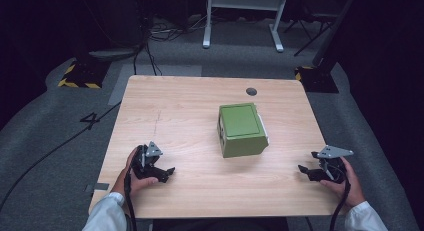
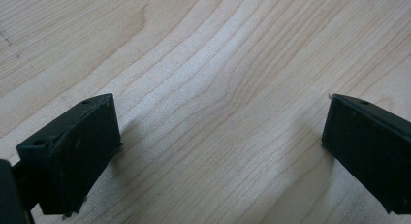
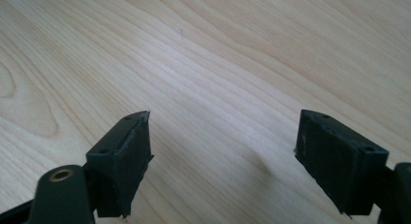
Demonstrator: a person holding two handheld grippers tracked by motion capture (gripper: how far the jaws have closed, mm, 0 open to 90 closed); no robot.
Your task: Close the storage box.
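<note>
Green and boxy, the container is set just right of the bench centre, while the left gripper at 7 o'clock and right gripper at 5 o'clock are rested low, jaws spread wide and empty, seemingly readied for an approach from both sides.

A light wooden table stands on grey carpet. A green box sits right of the tabletop's centre, and a small dark round hole lies near the far edge. Beyond the table are a white metal frame, black cables and two stand bases edged with yellow-and-black tape.
</note>
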